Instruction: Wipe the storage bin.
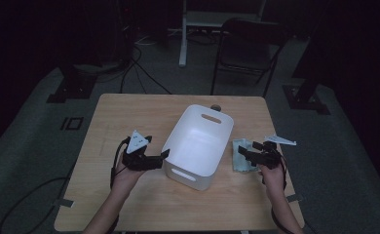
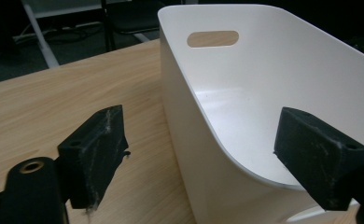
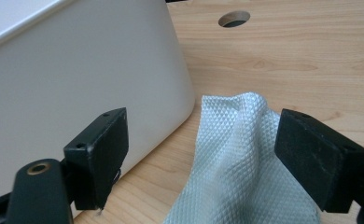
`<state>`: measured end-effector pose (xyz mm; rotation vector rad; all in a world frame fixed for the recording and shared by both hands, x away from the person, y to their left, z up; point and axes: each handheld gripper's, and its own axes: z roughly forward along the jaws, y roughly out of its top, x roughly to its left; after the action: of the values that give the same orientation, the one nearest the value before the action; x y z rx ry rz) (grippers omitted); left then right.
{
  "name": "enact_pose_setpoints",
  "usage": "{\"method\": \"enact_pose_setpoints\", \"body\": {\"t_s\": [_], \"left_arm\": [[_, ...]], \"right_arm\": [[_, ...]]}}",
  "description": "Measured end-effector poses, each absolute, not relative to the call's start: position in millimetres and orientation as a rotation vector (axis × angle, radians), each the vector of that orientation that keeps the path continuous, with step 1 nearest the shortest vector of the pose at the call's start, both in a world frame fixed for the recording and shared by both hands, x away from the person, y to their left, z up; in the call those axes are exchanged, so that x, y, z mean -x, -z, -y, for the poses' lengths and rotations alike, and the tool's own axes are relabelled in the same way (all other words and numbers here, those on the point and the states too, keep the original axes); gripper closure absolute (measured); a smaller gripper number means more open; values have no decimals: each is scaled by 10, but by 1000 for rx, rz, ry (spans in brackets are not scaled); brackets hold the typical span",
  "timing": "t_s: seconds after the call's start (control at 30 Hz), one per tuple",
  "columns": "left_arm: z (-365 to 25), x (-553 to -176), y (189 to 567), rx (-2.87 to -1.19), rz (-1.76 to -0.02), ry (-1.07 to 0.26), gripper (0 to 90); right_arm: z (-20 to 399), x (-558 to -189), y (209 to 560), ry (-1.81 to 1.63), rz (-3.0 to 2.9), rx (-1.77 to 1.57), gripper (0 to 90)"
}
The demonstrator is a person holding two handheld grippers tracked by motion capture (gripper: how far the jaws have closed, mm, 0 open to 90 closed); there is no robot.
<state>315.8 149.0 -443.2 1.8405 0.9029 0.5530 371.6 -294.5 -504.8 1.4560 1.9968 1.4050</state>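
Looking down from the high view, a wooden table (image 1: 129, 204) carries a white bin (image 1: 198, 146) at its middle, with the left gripper (image 1: 164, 155) just off the bin's near left corner and the right gripper (image 1: 241, 152) over a pale green cloth (image 1: 242, 157) on the bin's other side. That view also takes in the person's forearms, the grey three-cornered plate on each gripper, and a dark folding chair (image 1: 246, 48) beyond the table, but it is too dim and small to show how the jaws stand.

The left gripper view settles that for the left gripper (image 2: 217, 154): its jaws stand wide, one on each side of the bin (image 2: 273, 93) wall at the rounded corner, one pad outside over the wood and the other inside the bin. A clear gap lies between the outside pad and the wall; contact on the inner side cannot be judged. The bin's bare floor and the slot handle in its far wall show beyond the fingers.

The right gripper view shows the right gripper (image 3: 203, 158) with jaws wide, pressing on nothing. The cloth (image 3: 236, 163), a waffle-textured fabric, lies bunched between the fingers, nearer the right-hand pad in that view. The bin's outer wall (image 3: 77, 70) stands just beyond the other finger, and a round hole (image 3: 234, 18) in the tabletop lies farther ahead.
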Motion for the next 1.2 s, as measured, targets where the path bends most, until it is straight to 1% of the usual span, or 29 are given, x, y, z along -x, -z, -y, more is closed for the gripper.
{"method": "enact_pose_setpoints", "body": {"t_s": [0.7,0.97,1.1,1.2], "left_arm": [[-1797,-2958,4455,-1838,-945,-568,162],[-1936,-2872,4531,-1821,-965,-570,162],[-2014,-2830,4591,-1803,-966,-602,162],[-2075,-2809,4648,-1796,-981,-601,162]], "right_arm": [[2945,-3624,5126,-1387,-2039,-1444,175],[2930,-3538,5121,-1386,-2055,-1428,174],[2942,-3477,5131,-1386,-2059,-1422,175],[2951,-3425,5151,-1376,-2066,-1413,175]]}}
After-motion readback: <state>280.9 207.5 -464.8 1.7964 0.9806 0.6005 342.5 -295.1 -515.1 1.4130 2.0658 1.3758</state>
